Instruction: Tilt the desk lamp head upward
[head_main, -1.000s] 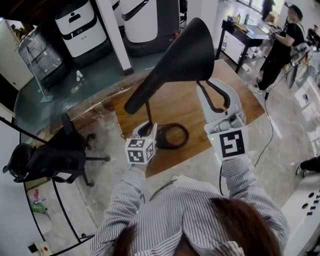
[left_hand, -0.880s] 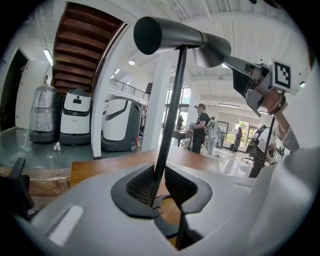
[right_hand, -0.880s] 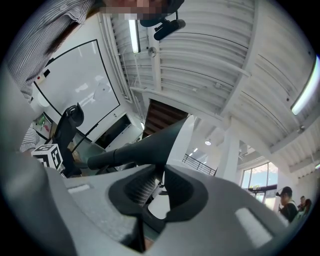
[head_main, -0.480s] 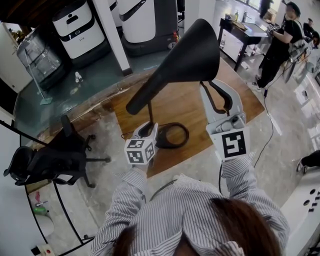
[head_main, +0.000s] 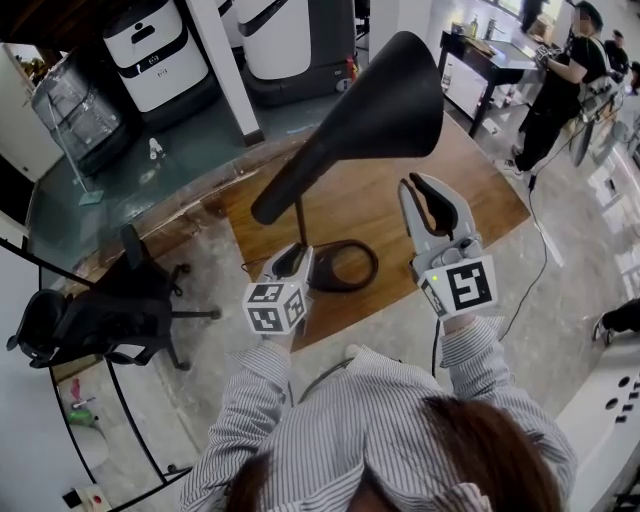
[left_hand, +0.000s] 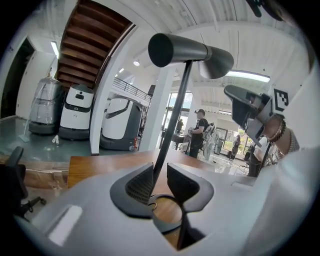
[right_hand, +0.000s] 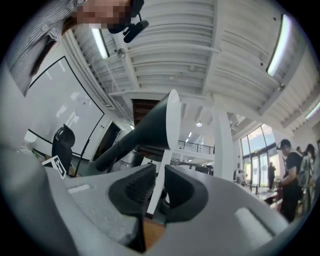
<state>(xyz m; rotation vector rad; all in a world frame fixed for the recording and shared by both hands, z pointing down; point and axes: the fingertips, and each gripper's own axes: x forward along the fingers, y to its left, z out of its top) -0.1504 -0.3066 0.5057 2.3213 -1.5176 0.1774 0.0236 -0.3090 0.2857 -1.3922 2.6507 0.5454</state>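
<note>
No words or numbers can be read anywhere.
The only signs are black-and-white square code markers. The left cube shows one on each of its two visible faces. The right cube shows one large marker on its upper face. These are block patterns, not letters or digits. The right cube's marker shows again in the left gripper view, and the left cube's marker in the right gripper view; neither carries any lettering there. A white machine in the background bears a small dark mark on its front, too small to read.
</note>
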